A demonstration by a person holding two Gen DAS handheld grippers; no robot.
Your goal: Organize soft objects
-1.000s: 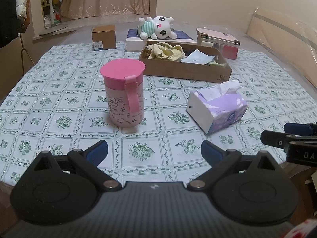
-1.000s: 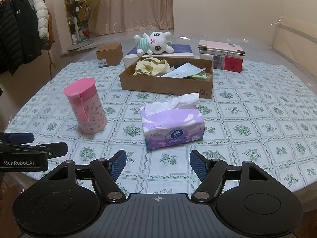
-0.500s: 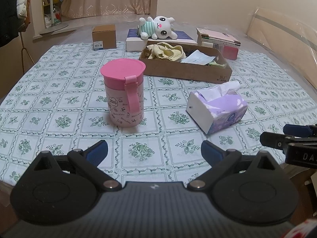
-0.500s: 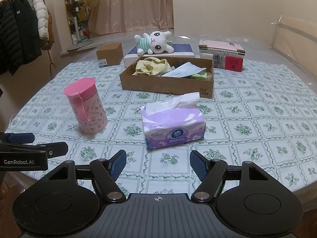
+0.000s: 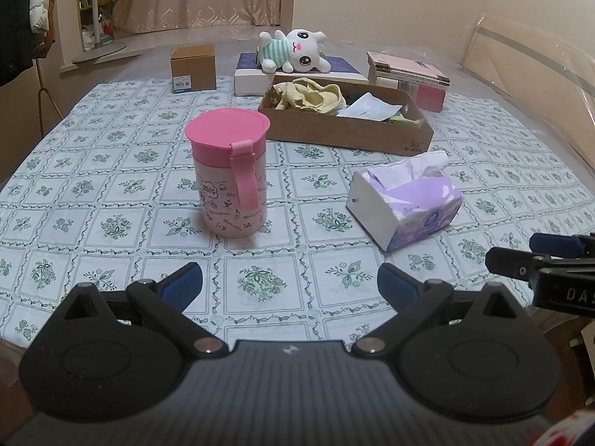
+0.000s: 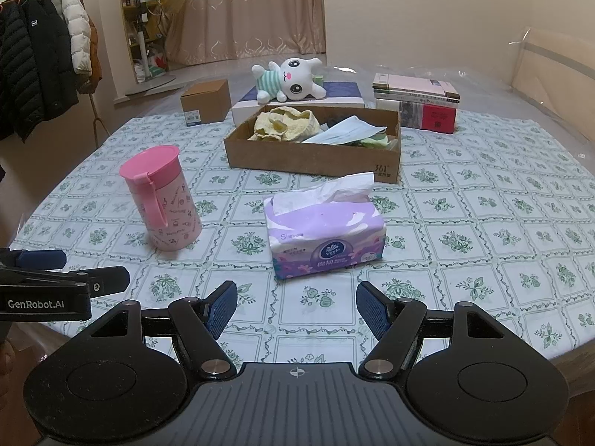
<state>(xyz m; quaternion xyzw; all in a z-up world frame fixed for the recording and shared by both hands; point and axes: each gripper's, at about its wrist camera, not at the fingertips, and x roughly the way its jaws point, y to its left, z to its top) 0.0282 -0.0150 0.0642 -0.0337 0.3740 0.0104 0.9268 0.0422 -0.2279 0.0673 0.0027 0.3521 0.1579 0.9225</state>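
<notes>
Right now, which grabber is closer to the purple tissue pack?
Right. The right gripper sits straight in front of the tissue pack, open, a short way back. The left gripper, also open, is off to the pack's left side, lined up more with the pink cup.

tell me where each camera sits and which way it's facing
Left wrist: on the left gripper, angled down over the table's near edge at the pink cup; its own open fingers and the right gripper show.
Right wrist: on the right gripper, facing the tissue pack; its open fingers and the left gripper show.
Shared: cup, tissues, cardboard tray, plush toy.
</notes>
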